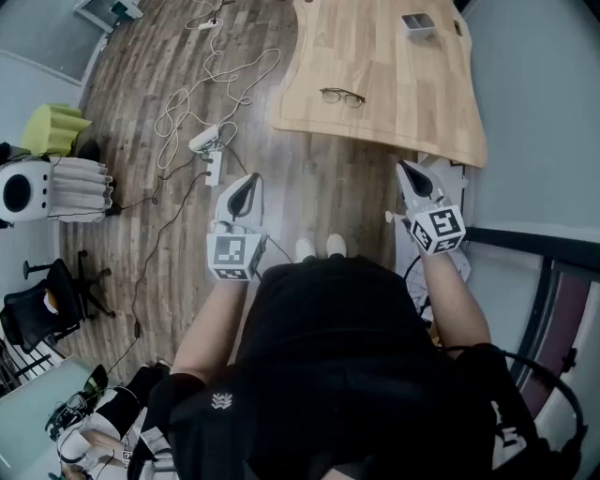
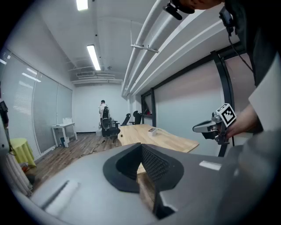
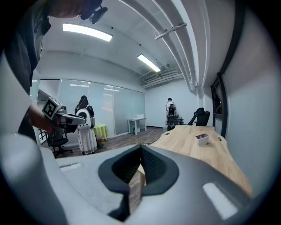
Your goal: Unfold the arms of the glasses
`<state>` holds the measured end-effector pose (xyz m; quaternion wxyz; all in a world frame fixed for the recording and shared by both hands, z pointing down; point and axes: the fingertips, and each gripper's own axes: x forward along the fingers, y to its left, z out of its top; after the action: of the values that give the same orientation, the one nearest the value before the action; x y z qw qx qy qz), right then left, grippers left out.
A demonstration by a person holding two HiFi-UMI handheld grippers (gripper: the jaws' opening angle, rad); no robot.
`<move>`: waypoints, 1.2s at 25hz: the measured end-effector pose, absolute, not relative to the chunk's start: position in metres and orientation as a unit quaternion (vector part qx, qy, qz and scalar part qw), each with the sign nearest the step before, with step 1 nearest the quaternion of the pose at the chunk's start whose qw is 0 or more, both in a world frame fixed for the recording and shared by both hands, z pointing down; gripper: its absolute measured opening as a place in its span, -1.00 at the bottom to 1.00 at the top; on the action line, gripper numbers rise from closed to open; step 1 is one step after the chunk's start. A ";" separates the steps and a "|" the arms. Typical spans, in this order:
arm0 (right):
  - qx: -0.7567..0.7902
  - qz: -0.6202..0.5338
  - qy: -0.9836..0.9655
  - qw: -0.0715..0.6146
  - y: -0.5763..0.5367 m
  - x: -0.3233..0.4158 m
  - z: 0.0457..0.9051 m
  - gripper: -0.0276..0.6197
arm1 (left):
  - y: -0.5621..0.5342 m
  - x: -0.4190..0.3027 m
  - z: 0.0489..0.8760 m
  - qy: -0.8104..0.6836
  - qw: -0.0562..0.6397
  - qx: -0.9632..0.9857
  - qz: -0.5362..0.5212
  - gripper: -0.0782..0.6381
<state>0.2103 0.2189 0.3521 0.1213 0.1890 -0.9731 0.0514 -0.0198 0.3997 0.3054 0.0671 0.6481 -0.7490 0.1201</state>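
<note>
The person is standing on the wooden floor (image 1: pixel 309 187) and is holding one hand-held gripper in each hand, both in the air in front of the body and pointing a little downward. The left hand-held gripper (image 1: pixel 247 186) is showing its two jaws pressed fully together, and nothing is sitting between them. The right hand-held gripper (image 1: pixel 409 172) is closed in the same way and is also carrying nothing. The glasses (image 1: pixel 342 97) are lying on the light wooden surface (image 1: pixel 412 103), ahead of both hand-held grippers and well apart from them, somewhat nearer to the side of the right one. They are appearing too small to tell how their arms are standing. Farther ahead of the right hand-held gripper, on the far part of the surface, a small grey container (image 1: pixel 418 24) is standing, well apart from the glasses. Ahead of the left hand-held gripper, white cables (image 1: pixel 202 89) are lying in loops on the floor beside the surface, and a white power strip (image 1: pixel 214 169) is lying near its jaw tips. To the left of this hand-held gripper, well apart, a white machine (image 1: pixel 42 187) and a yellow-green object (image 1: pixel 54 127) are standing, and a black office chair (image 1: pixel 47 305) is standing farther back on that side.
</note>
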 end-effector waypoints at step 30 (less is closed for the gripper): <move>0.184 0.048 -0.972 0.138 0.101 0.138 0.392 -0.91 | 0.241 -0.075 0.343 -0.726 0.076 0.672 0.125 -0.77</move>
<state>0.1385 0.1012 0.3922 0.1378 0.1842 -0.9720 0.0483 -0.0754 0.2412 0.3434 0.0757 0.6719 -0.7260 0.1254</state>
